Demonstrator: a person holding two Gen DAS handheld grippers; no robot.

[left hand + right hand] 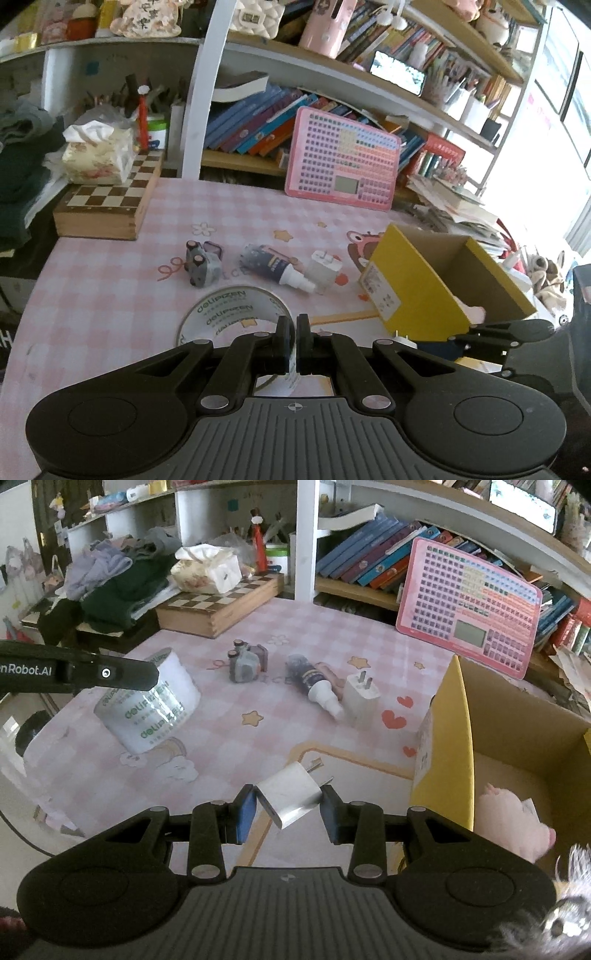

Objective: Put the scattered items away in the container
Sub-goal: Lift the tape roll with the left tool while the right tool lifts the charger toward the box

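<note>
Nearest the lens, the right claw gripped a white charger between its blue pads, jaws partly apart, low in the right wrist view. At right stood the yellow box, a pink plush toy already inside. The left claw had pinched fully shut on the wall of a tape roll, held clear of the pink checked tabletop. Mid-frame lay a toy car, a spray bottle and a second charger, the last two touching. Judging by that thin pinch, the roll could swing and slip; the tilted charger might twist free short of the box.
</note>
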